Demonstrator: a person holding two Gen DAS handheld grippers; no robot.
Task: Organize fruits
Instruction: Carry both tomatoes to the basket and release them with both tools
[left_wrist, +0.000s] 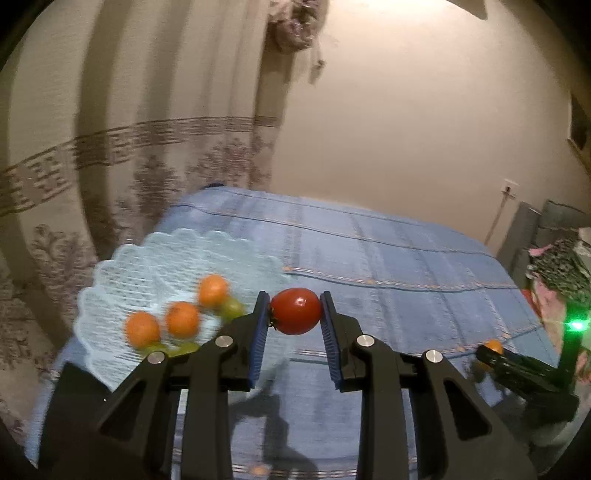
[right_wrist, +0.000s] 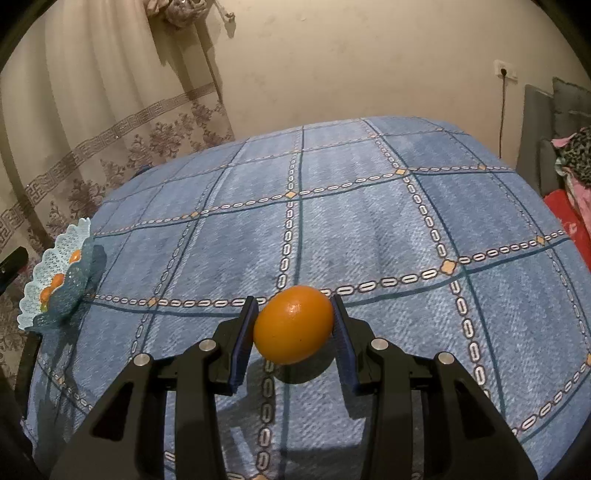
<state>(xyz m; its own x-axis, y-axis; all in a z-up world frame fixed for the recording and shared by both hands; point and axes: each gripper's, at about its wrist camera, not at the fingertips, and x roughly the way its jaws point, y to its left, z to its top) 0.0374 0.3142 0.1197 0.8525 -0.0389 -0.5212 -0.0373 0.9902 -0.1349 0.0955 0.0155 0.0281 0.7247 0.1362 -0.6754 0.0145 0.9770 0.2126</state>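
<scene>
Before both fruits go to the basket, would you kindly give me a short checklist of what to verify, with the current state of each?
1. Left tool grips the tomato between both pads: ok.
2. Right tool grips the orange: ok.
3. Orange lifted clear of the blue tablecloth: cannot tell.
4. Basket has free room beside its oranges and green grapes: ok.
5. Basket seated safely; it sits at the table edge: cannot tell.
6. Path from tomato to basket unobstructed: ok.
</scene>
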